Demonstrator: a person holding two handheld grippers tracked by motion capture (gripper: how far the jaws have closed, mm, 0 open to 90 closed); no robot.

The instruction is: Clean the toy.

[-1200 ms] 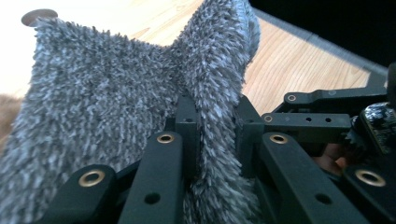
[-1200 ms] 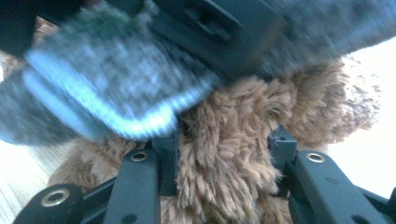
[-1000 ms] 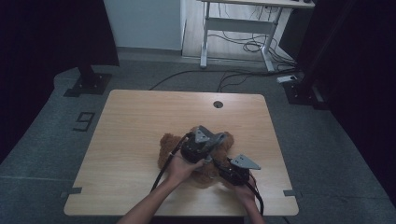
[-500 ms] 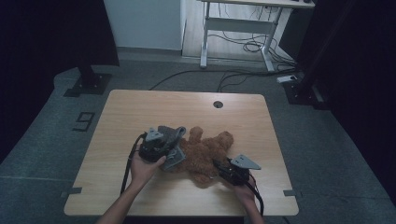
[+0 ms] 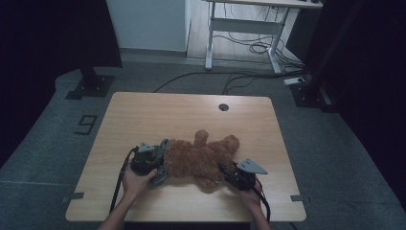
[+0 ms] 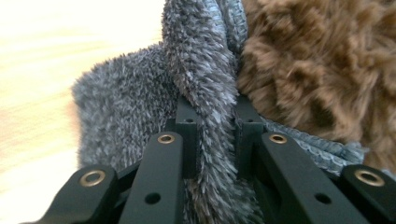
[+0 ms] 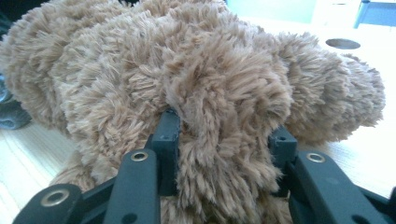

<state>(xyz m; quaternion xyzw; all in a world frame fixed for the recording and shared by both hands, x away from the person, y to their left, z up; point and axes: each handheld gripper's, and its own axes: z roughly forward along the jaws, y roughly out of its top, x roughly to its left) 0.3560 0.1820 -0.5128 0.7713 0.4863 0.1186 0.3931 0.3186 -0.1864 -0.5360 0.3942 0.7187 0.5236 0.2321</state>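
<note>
Since a second ago the left gripper (image 5: 160, 165) has swung leftward, drawing its pinched fuzzy grey knit garment (image 6: 205, 88) off the soft, light brown plush teddy bear (image 5: 203, 155) on the table (image 5: 143, 112), while the right gripper (image 7: 224, 135) clamps compressible fur.

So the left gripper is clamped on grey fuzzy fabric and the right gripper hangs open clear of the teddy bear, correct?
Not quite. The left gripper does clamp the grey fuzzy fabric, but the right gripper is shut on the teddy bear; the right gripper view shows fur pinched between its jaws.
</note>
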